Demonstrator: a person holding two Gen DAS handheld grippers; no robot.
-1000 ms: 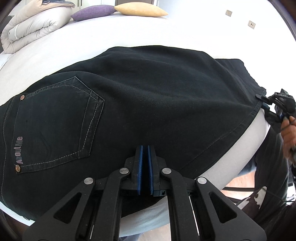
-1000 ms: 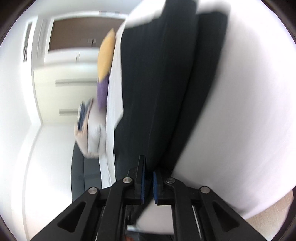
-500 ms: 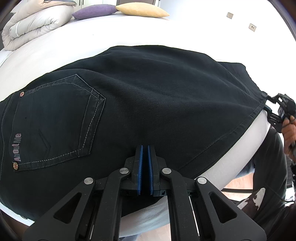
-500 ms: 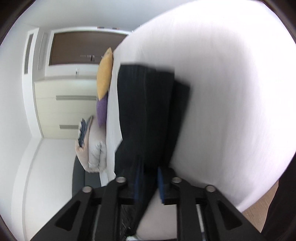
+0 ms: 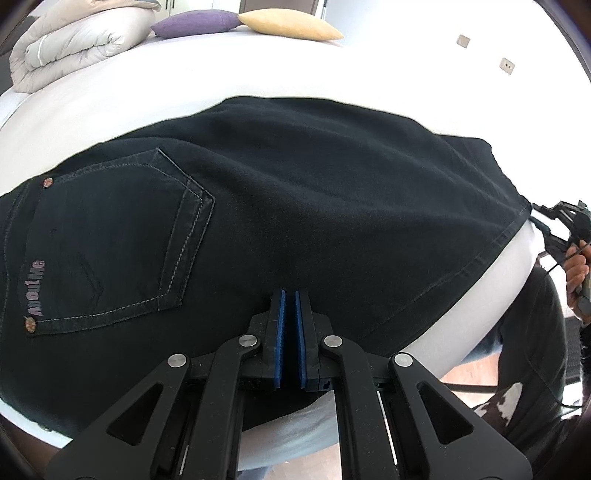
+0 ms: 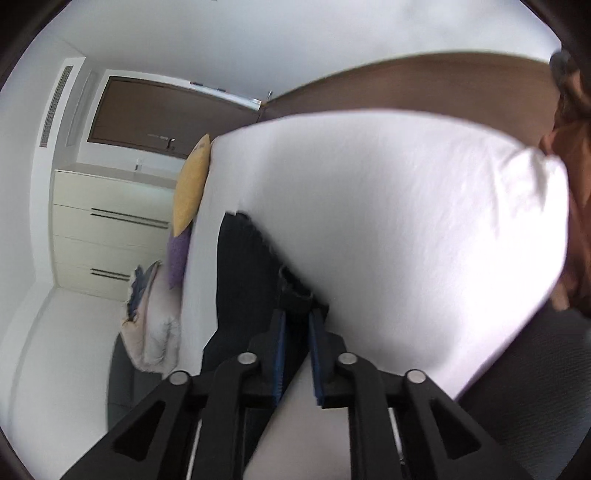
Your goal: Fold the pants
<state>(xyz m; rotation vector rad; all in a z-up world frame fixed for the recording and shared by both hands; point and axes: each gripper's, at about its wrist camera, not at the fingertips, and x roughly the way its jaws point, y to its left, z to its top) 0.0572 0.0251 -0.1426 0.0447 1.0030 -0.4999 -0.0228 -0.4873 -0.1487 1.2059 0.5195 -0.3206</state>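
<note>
Black jeans (image 5: 295,221) lie folded flat on the white bed (image 5: 184,85), back pocket (image 5: 110,240) at the left. My left gripper (image 5: 290,295) is shut, its blue pads nearly touching, over the near edge of the jeans; no cloth shows between them. My right gripper (image 5: 546,218) sits at the jeans' right hem. In the right wrist view the right gripper (image 6: 295,317) has a small gap between its pads, at the end of the jeans (image 6: 240,280); whether cloth is between them is unclear.
A folded grey duvet (image 5: 70,48), a purple pillow (image 5: 195,24) and a yellow pillow (image 5: 291,27) lie at the far end of the bed. A white wardrobe (image 6: 103,229) stands beyond. The person's leg (image 5: 528,350) is at the right bed edge.
The right gripper's pads have parted and it has swung away from the hem, its view turning across the bed. The left gripper has stayed nearly still.
</note>
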